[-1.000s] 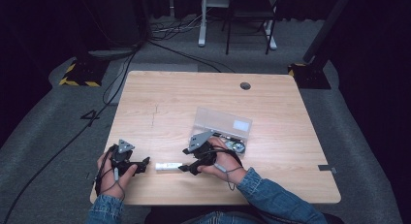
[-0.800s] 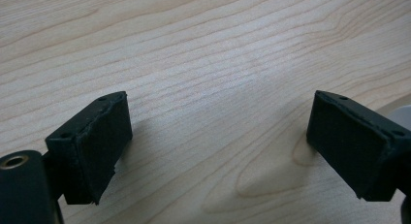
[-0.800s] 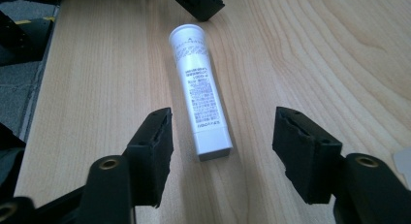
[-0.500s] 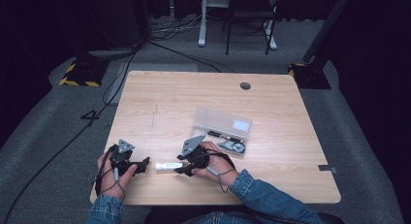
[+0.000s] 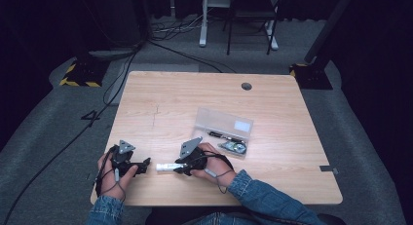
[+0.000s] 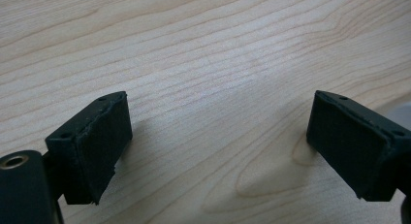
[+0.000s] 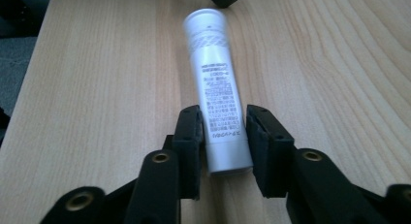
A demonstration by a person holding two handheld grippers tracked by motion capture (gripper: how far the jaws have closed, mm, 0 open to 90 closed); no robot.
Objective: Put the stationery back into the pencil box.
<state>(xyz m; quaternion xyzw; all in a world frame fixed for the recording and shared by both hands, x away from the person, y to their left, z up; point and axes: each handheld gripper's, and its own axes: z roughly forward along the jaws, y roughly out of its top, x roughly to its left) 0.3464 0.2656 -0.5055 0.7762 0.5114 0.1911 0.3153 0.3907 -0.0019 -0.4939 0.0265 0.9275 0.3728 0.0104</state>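
Observation:
A white cylindrical tube (image 7: 213, 73) with small grey print lies flat on the wooden table (image 5: 195, 98) near its front edge. My right gripper (image 7: 223, 132) is shut on the tube's near end, one black pad pressed against each side. From above, the tube (image 5: 165, 166) points left out of the right gripper (image 5: 178, 167) toward my left gripper (image 5: 146, 164). In its own view the left gripper (image 6: 218, 141) stands wide open just above bare wood, holding nothing.
A clear plastic case (image 5: 225, 123) lies open behind the right hand, with a dark pen (image 5: 224, 136) and a small round item (image 5: 234, 147) in it. A round cable hole (image 5: 246, 86) sits near the table's far edge.
The right hand has slid left and toward the front edge, away from the clear case, and its jaws now grip the tube. The left hand has stayed put.

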